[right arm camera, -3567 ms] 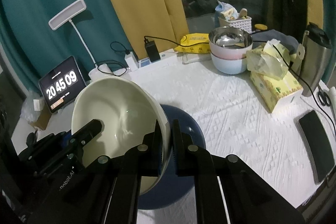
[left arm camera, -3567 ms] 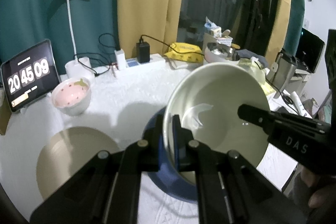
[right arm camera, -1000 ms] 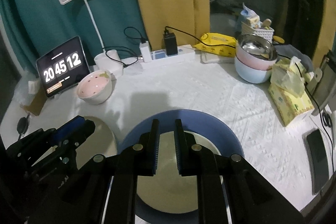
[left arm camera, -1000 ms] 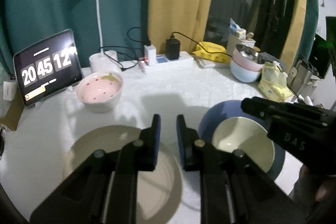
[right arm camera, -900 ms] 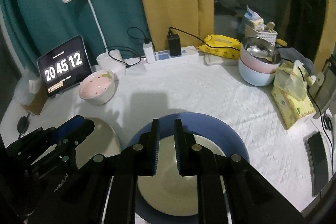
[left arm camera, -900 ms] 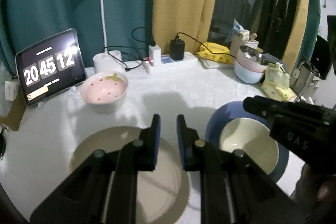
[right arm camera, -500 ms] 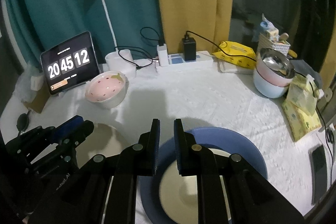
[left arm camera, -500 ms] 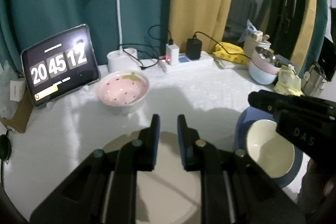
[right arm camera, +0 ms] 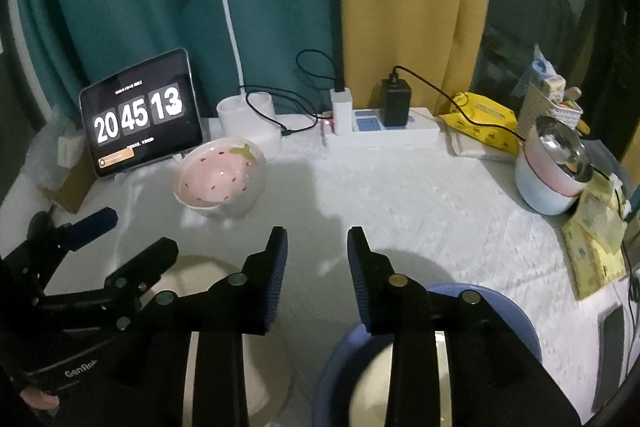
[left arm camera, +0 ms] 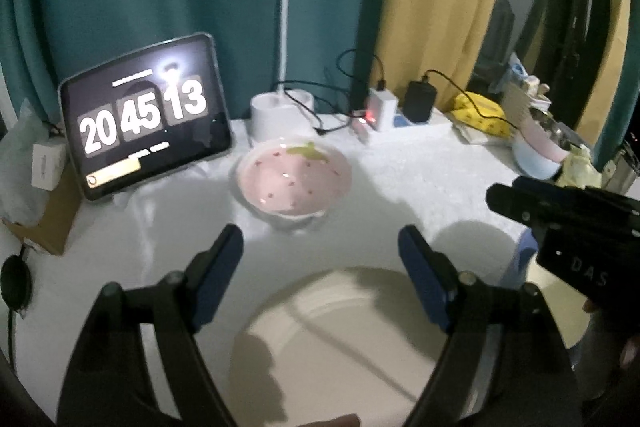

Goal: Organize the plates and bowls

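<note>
A pink strawberry bowl (left arm camera: 294,183) stands on the white table just beyond my left gripper (left arm camera: 320,243), whose jaws are opening wide with nothing between them. Under that gripper lies a beige plate (left arm camera: 344,339). In the right wrist view the same bowl (right arm camera: 220,179) sits ahead to the left, and my right gripper (right arm camera: 318,239) is opening, empty, above the cloth. A cream bowl (right arm camera: 368,387) rests in the blue plate (right arm camera: 516,327) below the right fingers, partly hidden by them. The beige plate (right arm camera: 264,367) shows between the two grippers.
A tablet clock (right arm camera: 140,115), a white desk lamp (right arm camera: 248,115), a power strip with chargers (right arm camera: 384,131) and cables line the back. Stacked pink and blue bowls with a steel one (right arm camera: 552,167), a tissue pack (right arm camera: 596,239) and a phone (right arm camera: 612,351) are at the right.
Both grippers moved left and forward, away from the cream bowl in the blue plate toward the pink bowl. Both went from shut to open, the left much wider.
</note>
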`<state>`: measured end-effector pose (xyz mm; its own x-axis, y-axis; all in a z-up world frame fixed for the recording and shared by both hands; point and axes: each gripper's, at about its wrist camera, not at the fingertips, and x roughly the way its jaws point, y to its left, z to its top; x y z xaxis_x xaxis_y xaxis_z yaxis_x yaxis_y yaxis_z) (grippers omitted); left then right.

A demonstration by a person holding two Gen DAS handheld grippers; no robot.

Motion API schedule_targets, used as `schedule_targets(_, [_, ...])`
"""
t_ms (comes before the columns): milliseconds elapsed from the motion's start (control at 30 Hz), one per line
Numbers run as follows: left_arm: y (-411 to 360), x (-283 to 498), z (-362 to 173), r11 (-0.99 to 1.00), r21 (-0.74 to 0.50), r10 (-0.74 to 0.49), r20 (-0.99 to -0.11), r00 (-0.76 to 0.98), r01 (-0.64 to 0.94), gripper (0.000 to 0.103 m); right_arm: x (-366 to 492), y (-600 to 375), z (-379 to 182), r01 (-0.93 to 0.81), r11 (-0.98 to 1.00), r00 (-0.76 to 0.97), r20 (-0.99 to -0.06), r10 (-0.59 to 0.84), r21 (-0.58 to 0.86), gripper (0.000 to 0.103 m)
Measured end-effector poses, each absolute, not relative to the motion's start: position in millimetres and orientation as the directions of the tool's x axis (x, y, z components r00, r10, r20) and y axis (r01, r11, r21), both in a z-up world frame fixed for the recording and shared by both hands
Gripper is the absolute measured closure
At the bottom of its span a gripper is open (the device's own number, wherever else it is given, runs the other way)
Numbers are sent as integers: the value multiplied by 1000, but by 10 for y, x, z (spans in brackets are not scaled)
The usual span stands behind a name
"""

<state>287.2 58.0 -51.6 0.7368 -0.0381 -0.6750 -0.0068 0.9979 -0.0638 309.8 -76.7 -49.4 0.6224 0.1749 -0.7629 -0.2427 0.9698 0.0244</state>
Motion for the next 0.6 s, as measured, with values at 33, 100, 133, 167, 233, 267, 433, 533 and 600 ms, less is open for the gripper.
schedule_targets(33, [620, 2890, -512, 998, -65, -36, -675, 737, -11, 22, 3116, -740, -498, -246, 969, 621, -764, 175, 22, 70])
schedule_targets(100, [703, 2923, -513, 998, -67, -33, -672, 740, -16, 22, 3172, -661, -500, -253, 967, 618, -766, 177, 19, 70])
schedule_targets(133, [731, 2935, -517, 997, -70, -37, -671, 740, -14, 22, 3202, -618, -499, -257, 966, 618, -766, 178, 17, 70])
schedule_targets(167, [774, 2958, -532, 997, -79, -48, -673, 738, -7, 22, 3229, -585, -498, -260, 965, 617, -766, 179, 16, 70])
schedule_targets(233, [828, 2987, -546, 996, -91, -60, -668, 742, -2, 22, 3279, -531, -502, -263, 965, 615, -768, 180, 15, 70])
schedule_targets(267, [863, 3003, -556, 995, -98, -67, -660, 748, 3, 22, 3307, -493, -508, -266, 964, 613, -769, 181, 15, 70])
schedule_targets(433, [992, 3083, -601, 998, -62, -28, -625, 781, -14, 22, 3445, -360, -543, -269, 963, 615, -770, 172, 1, 68])
schedule_targets(533, [1076, 3164, -654, 998, -70, -39, -623, 781, -6, 22, 3525, -308, -583, -263, 965, 613, -774, 160, -8, 64])
schedule_targets(600, [1121, 3232, -696, 997, -72, -41, -635, 771, -7, 22, 3578, -284, -612, -253, 967, 610, -777, 155, -5, 62])
